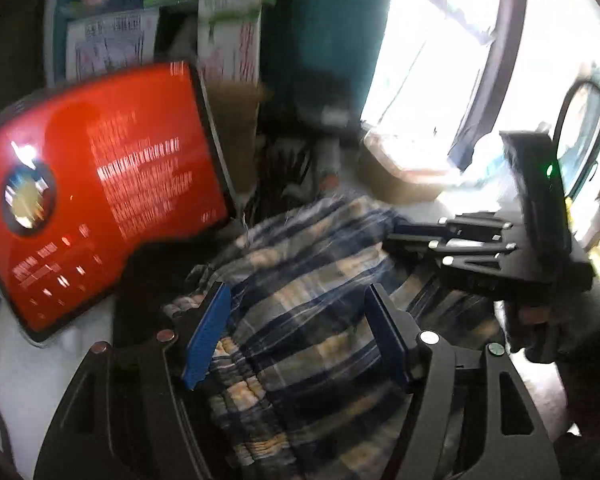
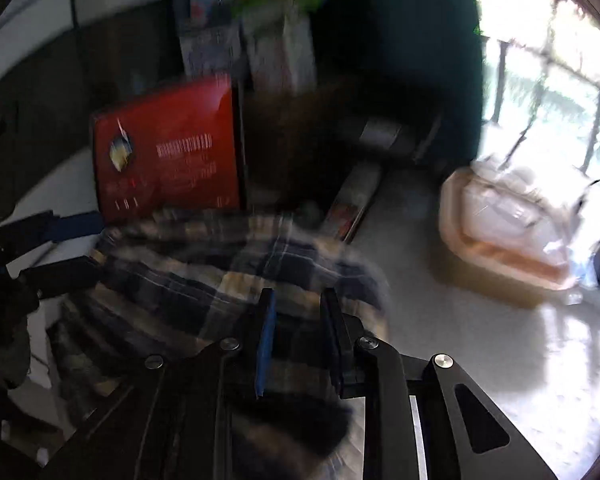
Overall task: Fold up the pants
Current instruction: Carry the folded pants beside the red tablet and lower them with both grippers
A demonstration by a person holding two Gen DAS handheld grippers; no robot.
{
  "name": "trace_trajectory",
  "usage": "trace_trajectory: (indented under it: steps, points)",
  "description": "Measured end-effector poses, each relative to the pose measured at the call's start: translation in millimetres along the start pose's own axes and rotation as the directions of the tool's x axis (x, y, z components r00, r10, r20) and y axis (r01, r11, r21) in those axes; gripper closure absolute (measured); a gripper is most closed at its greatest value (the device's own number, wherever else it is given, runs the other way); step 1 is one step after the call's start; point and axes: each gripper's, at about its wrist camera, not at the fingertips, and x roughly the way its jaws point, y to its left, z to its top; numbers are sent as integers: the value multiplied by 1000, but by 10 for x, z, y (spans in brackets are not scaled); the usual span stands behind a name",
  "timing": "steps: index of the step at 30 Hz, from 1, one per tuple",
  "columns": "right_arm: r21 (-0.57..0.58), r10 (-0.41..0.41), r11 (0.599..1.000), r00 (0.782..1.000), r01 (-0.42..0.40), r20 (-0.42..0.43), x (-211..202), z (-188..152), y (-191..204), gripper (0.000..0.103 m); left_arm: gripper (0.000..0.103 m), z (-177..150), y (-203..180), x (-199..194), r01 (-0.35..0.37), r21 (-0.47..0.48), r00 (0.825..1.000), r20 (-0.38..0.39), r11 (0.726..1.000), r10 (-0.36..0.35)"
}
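Nearest to us, our left gripper [image 1: 298,334] stands with its blue pads [image 1: 206,336] spread wide and nothing pinched, the plaid pants [image 1: 308,280] lying bunched between and under them on the white table [image 2: 480,340]. Our right gripper [image 2: 298,340] has its jaws drawn closer with cloth lying between them, but in the blurred right wrist view we cannot tell whether the pads actually bite the fabric or merely straddle it. The pants sit as a crumpled heap in the middle of the table, the gathered waistband at the near left, so we judge the fold barely begun. Just beyond the heap a red box [image 1: 100,184] leans close against the cloth's far edge, and further right a clear food container [image 2: 508,232] rests near the bright window [image 1: 460,60]. We see the risk here: the left jaws may close on several stacked layers rather than a single edge, giving a lumpy fold, and pulling the cloth outward to flatten it could drag against the red box and tip it, or sweep a leg into the container
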Motion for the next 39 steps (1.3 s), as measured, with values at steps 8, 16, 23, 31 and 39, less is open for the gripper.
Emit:
trace_trajectory:
  steps: [8, 16, 23, 31, 39]
  points:
    - [37, -26, 999, 1000, 26, -2, 218, 168, -152, 79, 34, 52, 188, 278, -52, -48, 997, -57, 997, 50]
    - [40, 1, 999, 996, -5, 94, -505, -124, -82, 79, 34, -42, 86, -355, -24, -110, 997, 64, 994, 31]
    - [47, -10, 999, 1000, 10, -2, -361, -484, 18, 79, 34, -333, -94, -192, -54, -88, 998, -42, 995, 50]
    - [57, -59, 997, 998, 59, 4, -488, -774, 90, 71, 34, -526, -229, -460, -107, -88, 994, 21, 990, 109]
    - [97, -135, 987, 989, 128, 64, -1003, -1117, 77, 34, 13, -749, -658, -809, -61, -34, 987, 149, 998, 65]
